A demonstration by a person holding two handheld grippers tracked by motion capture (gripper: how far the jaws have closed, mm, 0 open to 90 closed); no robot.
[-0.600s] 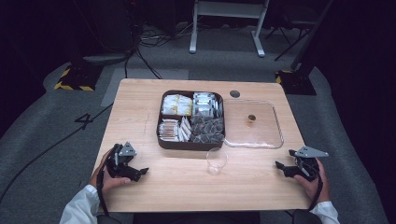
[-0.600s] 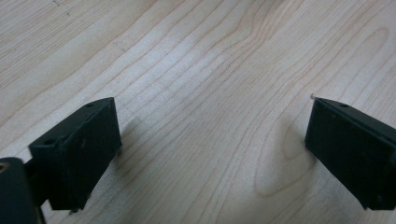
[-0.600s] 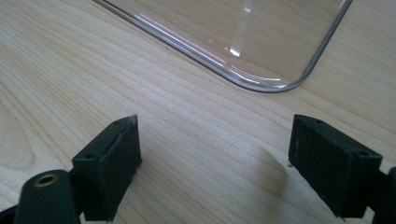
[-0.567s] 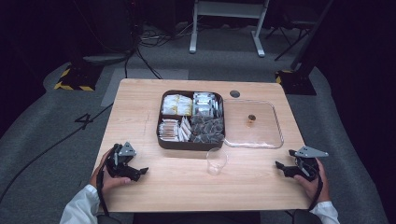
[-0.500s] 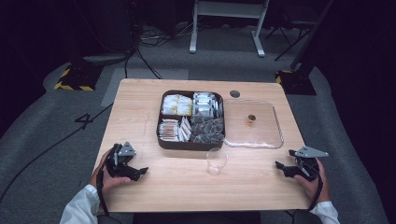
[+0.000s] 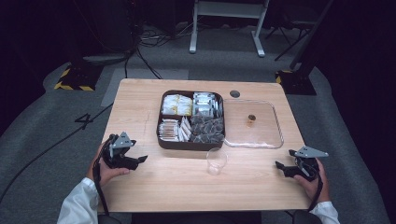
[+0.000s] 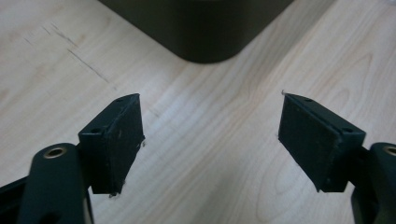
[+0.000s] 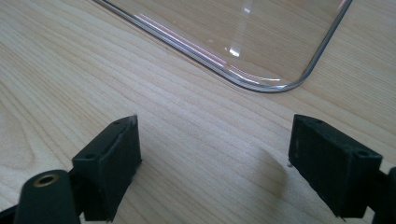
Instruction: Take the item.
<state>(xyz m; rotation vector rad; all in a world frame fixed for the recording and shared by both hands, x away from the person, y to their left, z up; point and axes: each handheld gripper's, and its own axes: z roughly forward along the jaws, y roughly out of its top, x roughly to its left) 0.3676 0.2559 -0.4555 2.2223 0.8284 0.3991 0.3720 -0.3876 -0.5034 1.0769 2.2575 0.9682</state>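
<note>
Wooden table (image 6: 140, 107) carries everything. Nearest the person, the left gripper (image 6: 122, 156) and right gripper (image 6: 299, 167) rest low at opposite near corners, jaws spread wide with nothing between them. Between them, a little farther in, a clear cup (image 6: 216, 161) stands upright. Beyond it sits a dark compartment tray (image 6: 159, 122) of packets, and touching its right side lies a clear lid (image 6: 275, 126), with what may be a small knob (image 6: 251, 119).
</note>
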